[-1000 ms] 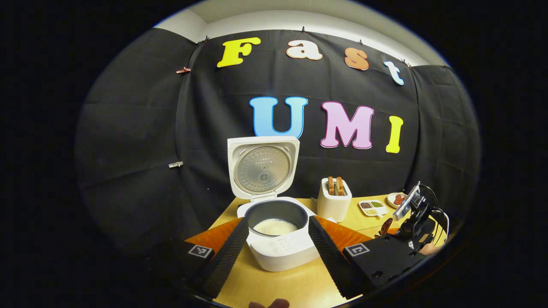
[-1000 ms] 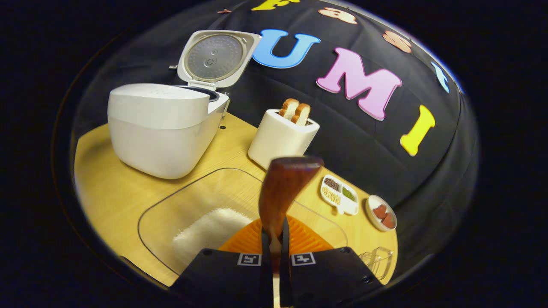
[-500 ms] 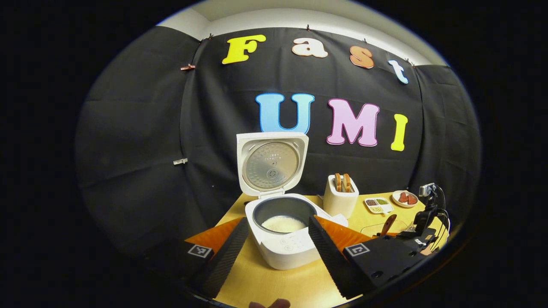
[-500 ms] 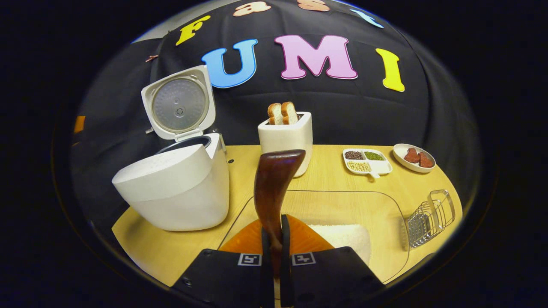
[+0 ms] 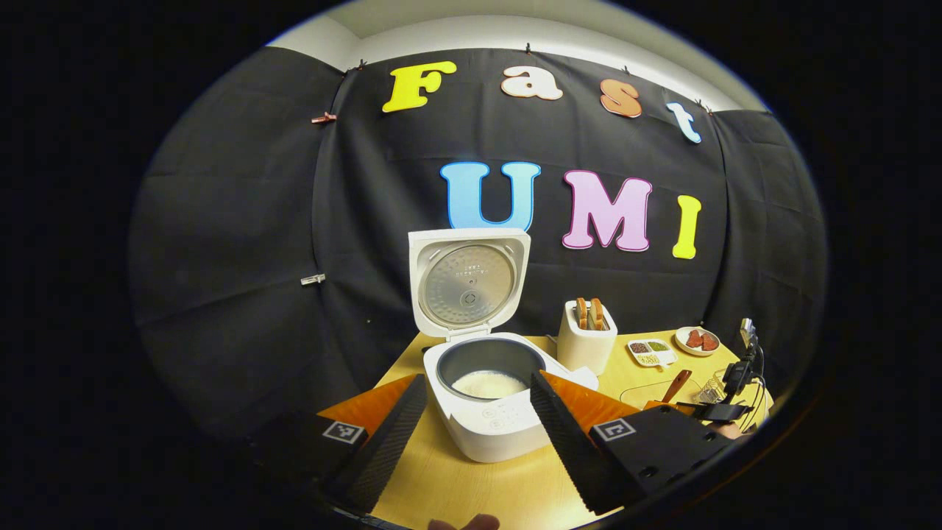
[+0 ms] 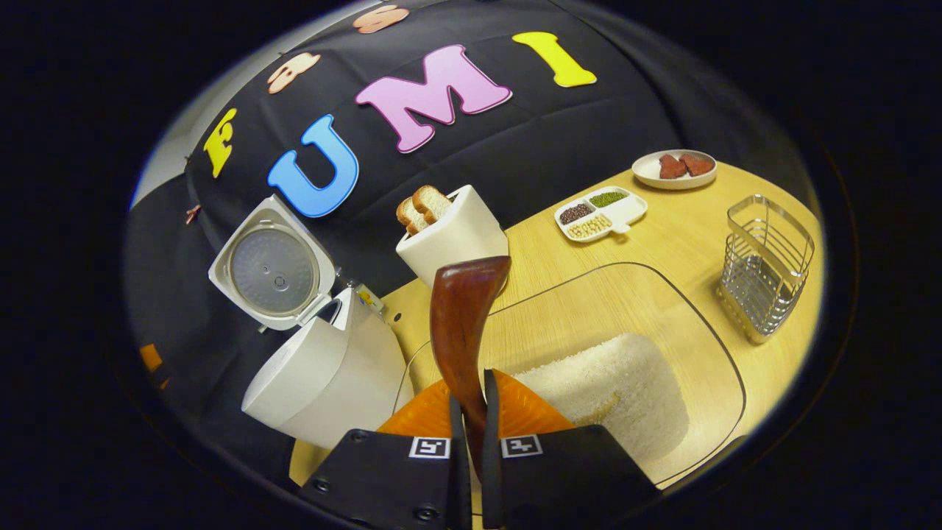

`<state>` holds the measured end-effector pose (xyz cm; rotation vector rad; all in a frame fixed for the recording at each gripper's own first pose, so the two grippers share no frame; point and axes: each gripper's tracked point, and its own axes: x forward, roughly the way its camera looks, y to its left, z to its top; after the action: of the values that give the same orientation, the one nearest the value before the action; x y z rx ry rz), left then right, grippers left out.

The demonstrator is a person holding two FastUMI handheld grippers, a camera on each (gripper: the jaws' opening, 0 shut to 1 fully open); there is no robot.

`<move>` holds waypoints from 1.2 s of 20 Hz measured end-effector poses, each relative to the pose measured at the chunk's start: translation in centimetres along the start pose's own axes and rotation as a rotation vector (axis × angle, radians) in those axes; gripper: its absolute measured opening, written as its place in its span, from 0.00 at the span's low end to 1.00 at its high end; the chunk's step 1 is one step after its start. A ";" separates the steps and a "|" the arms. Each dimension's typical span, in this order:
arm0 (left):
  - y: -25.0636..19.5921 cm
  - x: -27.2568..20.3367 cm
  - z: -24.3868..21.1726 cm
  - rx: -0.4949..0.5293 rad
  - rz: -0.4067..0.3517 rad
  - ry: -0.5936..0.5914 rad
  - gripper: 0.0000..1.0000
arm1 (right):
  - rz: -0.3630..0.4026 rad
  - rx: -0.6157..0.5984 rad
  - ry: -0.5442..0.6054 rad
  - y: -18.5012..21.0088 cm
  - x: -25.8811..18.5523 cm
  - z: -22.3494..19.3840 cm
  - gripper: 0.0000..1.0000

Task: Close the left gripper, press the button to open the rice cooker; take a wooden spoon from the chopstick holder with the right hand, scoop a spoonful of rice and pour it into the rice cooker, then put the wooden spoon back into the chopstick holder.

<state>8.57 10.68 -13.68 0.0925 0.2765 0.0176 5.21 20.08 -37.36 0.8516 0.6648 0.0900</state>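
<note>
Wooden spoon (image 6: 462,324) is clamped in the right gripper (image 6: 471,442) jaws above the rice tray (image 6: 706,331), beside the chopstick holder (image 6: 765,269), positioned for return. Left gripper (image 5: 471,419) jaws stand apart before the open rice cooker (image 5: 486,375).

Over the last second the right gripper (image 6: 471,434), clamped on the wooden spoon (image 6: 460,324), rolled over so its view tips the other way, and it swung off the rice cooker (image 6: 324,375) side toward the wire chopstick holder (image 6: 765,269), rice pile (image 6: 618,383) now right under it.
</note>
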 end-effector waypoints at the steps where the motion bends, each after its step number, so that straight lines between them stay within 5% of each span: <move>1: 0.0 -0.1 -0.1 -0.001 -0.001 0.002 0.97 | 0.002 0.035 0.002 0.1 0.1 0.1 0.11; 15: 0.1 -1.9 1.1 0.018 0.005 -0.023 0.97 | 0.056 0.452 -0.122 -2.3 -3.2 4.8 0.10; 24: -1.1 -2.6 1.8 0.006 -0.015 -0.037 0.97 | 0.127 0.580 -0.203 -1.9 -6.2 9.5 0.10</move>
<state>6.60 9.36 -11.38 0.0964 0.2401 -0.0001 5.45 10.43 -31.06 1.4404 0.4455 -0.0803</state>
